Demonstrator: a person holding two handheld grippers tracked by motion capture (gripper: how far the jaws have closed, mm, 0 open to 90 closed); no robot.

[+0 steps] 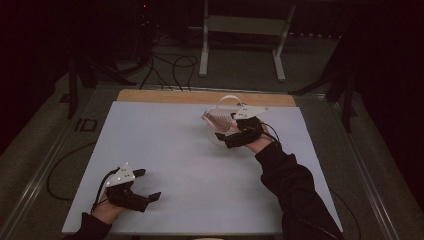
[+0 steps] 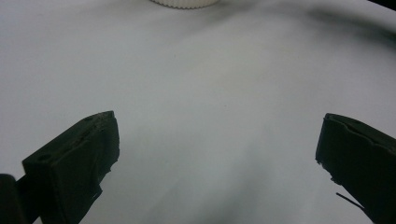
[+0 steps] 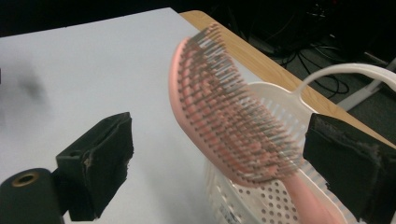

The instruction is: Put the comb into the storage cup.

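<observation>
The right gripper (image 3: 219,163) has its two black jaws wide apart, and a pink plastic hairbrush with rows of little bristles (image 3: 224,116) sits between them. The brush leans with its handle down in a white plastic basket full of small holes (image 3: 275,200), right under and in front of that gripper. I cannot tell if a jaw touches the brush, and the brush looks a bit blurry. The left gripper (image 2: 217,154) has its jaws apart too, with nothing between them, just the pale grey table top (image 2: 210,84). It is well apart from the basket. What could go wrong? The brush may tip out and fall on the table because nothing squeezes it. The light basket could also tip over if the right gripper bumps its rim or thin looped handle (image 3: 345,72).
</observation>
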